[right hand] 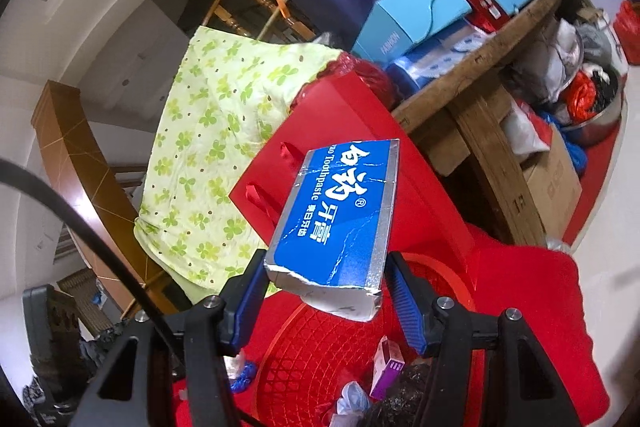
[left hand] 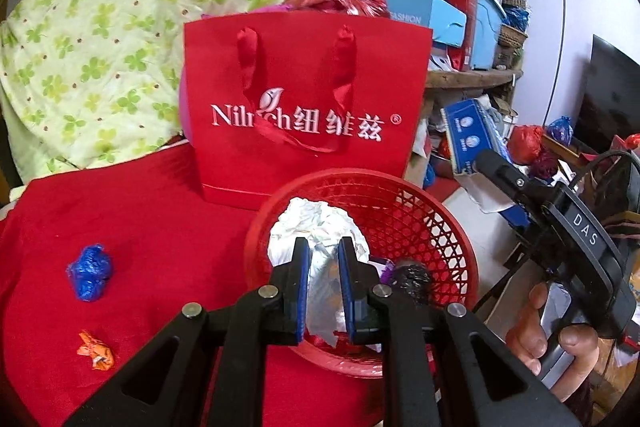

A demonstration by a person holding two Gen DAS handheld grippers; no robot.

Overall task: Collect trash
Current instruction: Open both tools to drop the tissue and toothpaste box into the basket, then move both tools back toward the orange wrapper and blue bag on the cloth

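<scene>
- Our left gripper (left hand: 324,291) pinched a crumpled white wad (left hand: 318,223) over the red basket (left hand: 424,227).
- Our right gripper (right hand: 326,291) clamped a blue toothpaste box (right hand: 340,211) (torn at one end) above that basket.
- A red gift bag (left hand: 304,107) stood just behind; blue wrapper (left hand: 90,271) and orange wrapper (left hand: 96,351) lay on the red cloth (left hand: 152,219).

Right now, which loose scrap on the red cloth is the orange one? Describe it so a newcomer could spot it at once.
Start from the big red gift bag standing on the red cloth, then move toward the cloth's near left part, away from the red mesh basket. Two scraps lie there apart from each other: the orange wrapper is the smaller, flatter one, nearer the camera than the crumpled blue wrapper.
</scene>
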